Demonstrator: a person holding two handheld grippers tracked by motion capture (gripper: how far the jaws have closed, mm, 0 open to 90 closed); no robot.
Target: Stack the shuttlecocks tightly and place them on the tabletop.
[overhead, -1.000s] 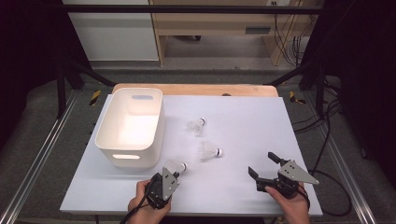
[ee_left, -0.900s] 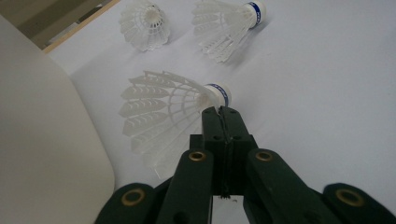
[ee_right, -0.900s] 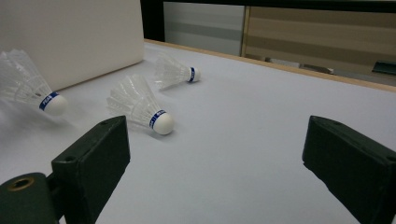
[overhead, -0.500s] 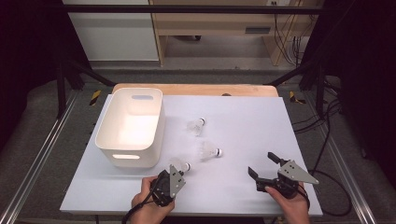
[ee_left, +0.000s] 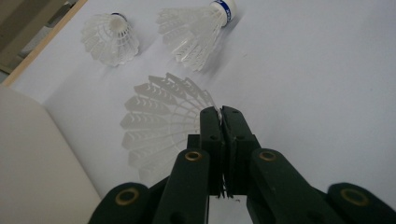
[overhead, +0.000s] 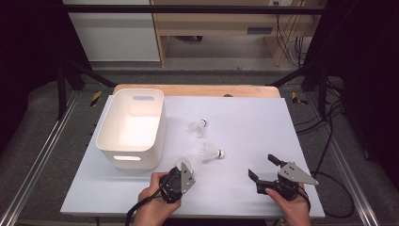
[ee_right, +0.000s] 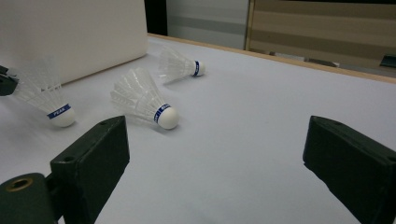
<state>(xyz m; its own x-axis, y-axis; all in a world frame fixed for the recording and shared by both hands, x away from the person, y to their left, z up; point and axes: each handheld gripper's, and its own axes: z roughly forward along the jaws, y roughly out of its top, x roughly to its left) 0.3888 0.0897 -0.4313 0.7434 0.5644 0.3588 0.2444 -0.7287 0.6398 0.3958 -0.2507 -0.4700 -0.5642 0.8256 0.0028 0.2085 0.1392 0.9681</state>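
My left gripper (overhead: 182,175) (ee_left: 221,112) is shut on the feather skirt of a white shuttlecock (overhead: 184,165) (ee_left: 163,126) near the table's front edge, just right of the white basket (overhead: 131,127). In the right gripper view that held shuttlecock (ee_right: 44,93) hangs cork down, close to the white table top. Two more white shuttlecocks lie on their sides mid-table, one nearer (overhead: 209,151) (ee_left: 196,28) (ee_right: 142,100), one farther (overhead: 197,126) (ee_left: 112,39) (ee_right: 180,65). My right gripper (overhead: 264,167) (ee_right: 215,140) rests at the front right, open, with nothing between its jaws.
The white table top (overhead: 263,122) sits on a wooden board whose edge (overhead: 197,89) shows at the back. The basket's wall (ee_right: 70,32) (ee_left: 32,158) stands close on the left. Metal rails (overhead: 42,160) run along both sides of the table.
My left gripper has shifted a little to the right, carrying the shuttlecock. The right gripper and the two lying shuttlecocks have stayed put.
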